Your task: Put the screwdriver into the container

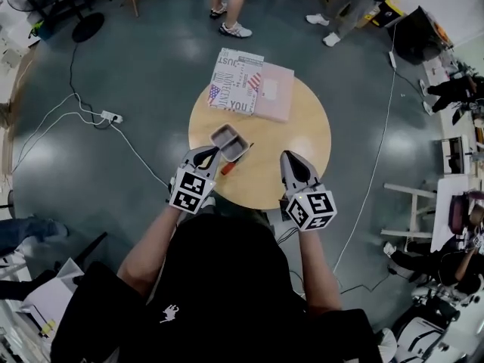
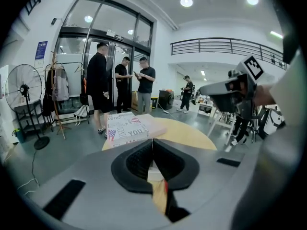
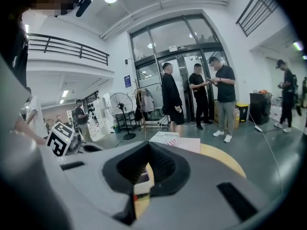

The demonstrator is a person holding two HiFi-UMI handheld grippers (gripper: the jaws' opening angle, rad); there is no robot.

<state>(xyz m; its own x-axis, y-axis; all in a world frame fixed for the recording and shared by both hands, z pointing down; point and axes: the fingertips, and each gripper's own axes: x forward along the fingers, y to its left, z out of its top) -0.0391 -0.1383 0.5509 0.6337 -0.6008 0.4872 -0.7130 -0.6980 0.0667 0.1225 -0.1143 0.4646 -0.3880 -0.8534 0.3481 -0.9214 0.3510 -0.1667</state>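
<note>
A grey open container (image 1: 230,142) sits on the round wooden table (image 1: 302,127) near its front edge. The screwdriver (image 1: 229,166), with an orange-red handle, lies on the table just beside the container's near side. My left gripper (image 1: 212,153) hovers at the container's near left corner, shut and empty. My right gripper (image 1: 290,156) hangs over the table to the right of the container, its tips touching and nothing held. In the left gripper view the jaws of the left gripper (image 2: 153,143) meet, with a sliver of the red handle (image 2: 166,188) below them. In the right gripper view the right gripper (image 3: 148,145) is likewise shut.
A printed box (image 1: 236,82) and a pink box (image 1: 274,91) lie at the table's far side. Several people stand beyond the table near glass doors (image 3: 192,80). A power strip with cable (image 1: 111,116) lies on the floor at left; a floor fan (image 2: 24,92) stands at left.
</note>
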